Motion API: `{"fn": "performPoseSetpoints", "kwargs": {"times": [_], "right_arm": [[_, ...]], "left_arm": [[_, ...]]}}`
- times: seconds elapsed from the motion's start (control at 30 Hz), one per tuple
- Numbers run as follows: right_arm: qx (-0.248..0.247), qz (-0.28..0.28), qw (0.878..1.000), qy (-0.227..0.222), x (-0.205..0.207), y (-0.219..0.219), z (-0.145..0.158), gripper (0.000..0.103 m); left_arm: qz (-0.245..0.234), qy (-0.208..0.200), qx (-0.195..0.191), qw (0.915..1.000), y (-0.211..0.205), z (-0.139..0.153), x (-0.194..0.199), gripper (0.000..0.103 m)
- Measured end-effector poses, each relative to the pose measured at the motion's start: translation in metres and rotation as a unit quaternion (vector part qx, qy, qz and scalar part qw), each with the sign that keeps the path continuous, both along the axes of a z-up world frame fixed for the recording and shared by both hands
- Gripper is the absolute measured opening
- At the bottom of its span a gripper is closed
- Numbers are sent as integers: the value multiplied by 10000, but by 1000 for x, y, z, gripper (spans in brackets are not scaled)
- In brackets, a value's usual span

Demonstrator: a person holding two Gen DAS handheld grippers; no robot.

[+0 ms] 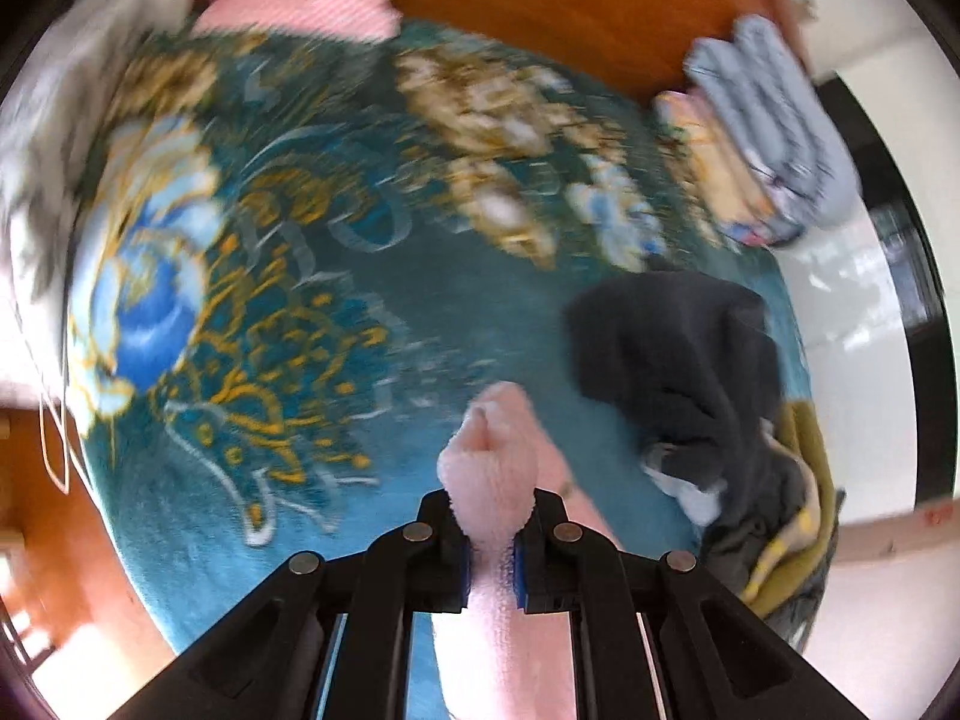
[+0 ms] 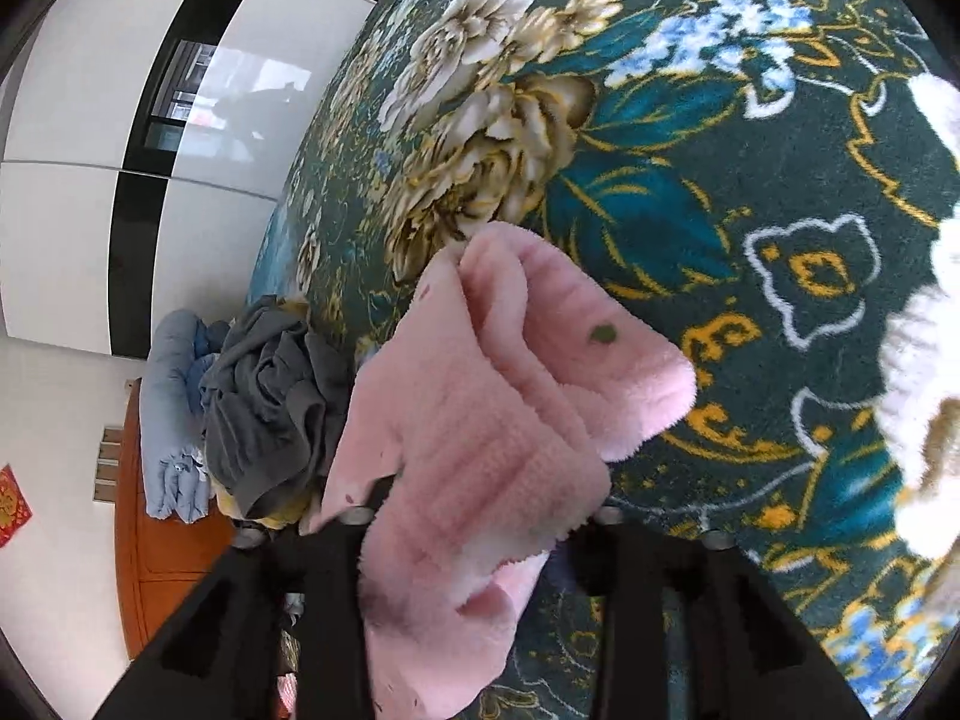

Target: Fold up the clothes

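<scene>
Fleece [image 1: 489,480], pink and plush, is pinched in my left claw [image 1: 491,570], bunched between the pads above the bed [image 1: 360,300]. My right claw [image 2: 480,534] is draped in the same cloth [image 2: 480,408]; I cannot tell how its jaws stand. It looks light, floppy and thick, likely to sag and slide, so I'd hold it at corners or hems. Dark clothes [image 1: 690,360] lie heaped near the bed's edge.
</scene>
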State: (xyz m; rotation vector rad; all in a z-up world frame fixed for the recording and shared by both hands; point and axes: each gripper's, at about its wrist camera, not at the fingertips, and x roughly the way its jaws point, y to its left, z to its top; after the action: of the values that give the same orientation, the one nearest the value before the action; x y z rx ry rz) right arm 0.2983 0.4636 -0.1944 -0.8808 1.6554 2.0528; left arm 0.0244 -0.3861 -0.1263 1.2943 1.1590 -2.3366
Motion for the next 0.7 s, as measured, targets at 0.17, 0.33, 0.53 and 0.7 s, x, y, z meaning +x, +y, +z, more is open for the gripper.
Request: {"fn": "performPoseSetpoints", "kwargs": {"times": [0.17, 0.33, 0.53, 0.7], "right_arm": [[300, -327, 9989, -155, 35, 11, 19, 67], [1131, -518, 9908, -537, 56, 16, 55, 81], [1453, -46, 9883, -461, 39, -6, 69, 98], [1664, 460, 9841, -425, 23, -29, 76, 98]], "left_arm": [[-958, 600, -412, 9927, 74, 62, -13, 10], [-2035, 1048, -824, 9700, 172, 106, -22, 10], [-3596, 922, -955, 9236, 341, 85, -15, 10], [-4431, 105, -756, 8932, 445, 17, 7, 10]]}}
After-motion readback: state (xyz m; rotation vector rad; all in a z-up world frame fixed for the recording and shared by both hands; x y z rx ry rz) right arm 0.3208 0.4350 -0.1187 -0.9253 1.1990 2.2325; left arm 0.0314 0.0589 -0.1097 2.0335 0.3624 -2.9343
